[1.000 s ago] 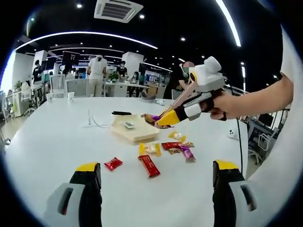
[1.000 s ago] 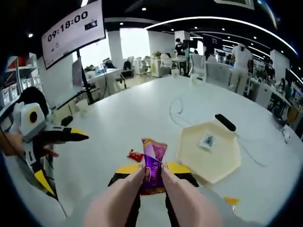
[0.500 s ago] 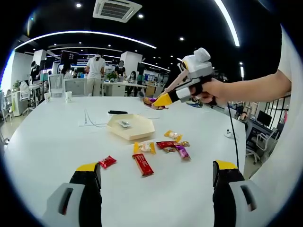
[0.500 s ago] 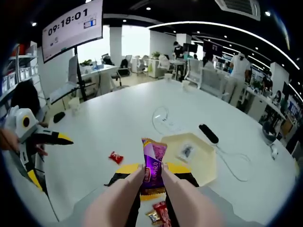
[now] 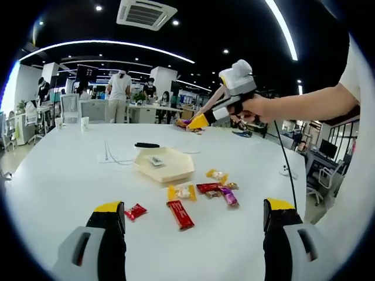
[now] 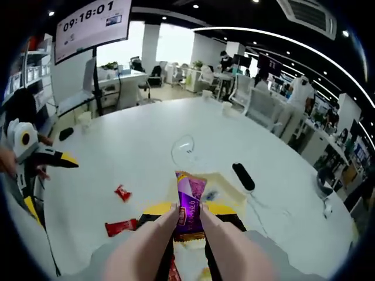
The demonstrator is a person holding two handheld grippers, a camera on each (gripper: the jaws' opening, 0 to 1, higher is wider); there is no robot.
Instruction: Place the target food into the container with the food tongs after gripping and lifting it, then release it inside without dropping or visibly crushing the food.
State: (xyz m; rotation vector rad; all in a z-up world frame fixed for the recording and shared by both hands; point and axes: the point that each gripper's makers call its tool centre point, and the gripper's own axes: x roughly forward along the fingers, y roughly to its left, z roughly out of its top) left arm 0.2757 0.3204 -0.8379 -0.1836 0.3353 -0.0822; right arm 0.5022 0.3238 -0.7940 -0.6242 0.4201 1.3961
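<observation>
- The purple foil-wrapped snack packet [image 6: 188, 202] stands upright, pinched between the two pale tong arms [image 6: 153, 240] that run forward from the right gripper [image 6: 188, 218]; those tongs press on the packet's lower half, and its crimped top edge rises free above them.
- In the left gripper view the same packet shows as a small purple and orange tip [image 5: 186, 123] at the yellow-tipped front of the right gripper [image 5: 197, 122], held in a person's hand [image 5: 258, 109] up in the air, above and beyond the cream hexagonal tray.
- The cream hexagonal tray [image 5: 170, 165] lies on the white round worktop [image 5: 58, 175], ahead of the left gripper's jaws and between them; a small grey-wrapped item [image 5: 155, 160] lies inside it.
- In the right gripper view the tray [image 6: 225, 186] peeks out just behind and to the right of the held packet.
- Nearer the left jaws than the tray lie loose snacks: a yellow packet [image 5: 182, 191], a long red bar [image 5: 180, 214], a small red packet [image 5: 136, 211], and a cluster of red, purple and yellow wrappers [image 5: 220, 188].
- The left gripper [image 5: 193, 234] has its jaws spread wide apart and holds nothing.
- A black oblong remote [image 6: 242, 176] and a white cable [image 6: 183, 147] lie on the worktop beyond the tray.
- A wall screen [image 6: 94, 23] reads a time.
</observation>
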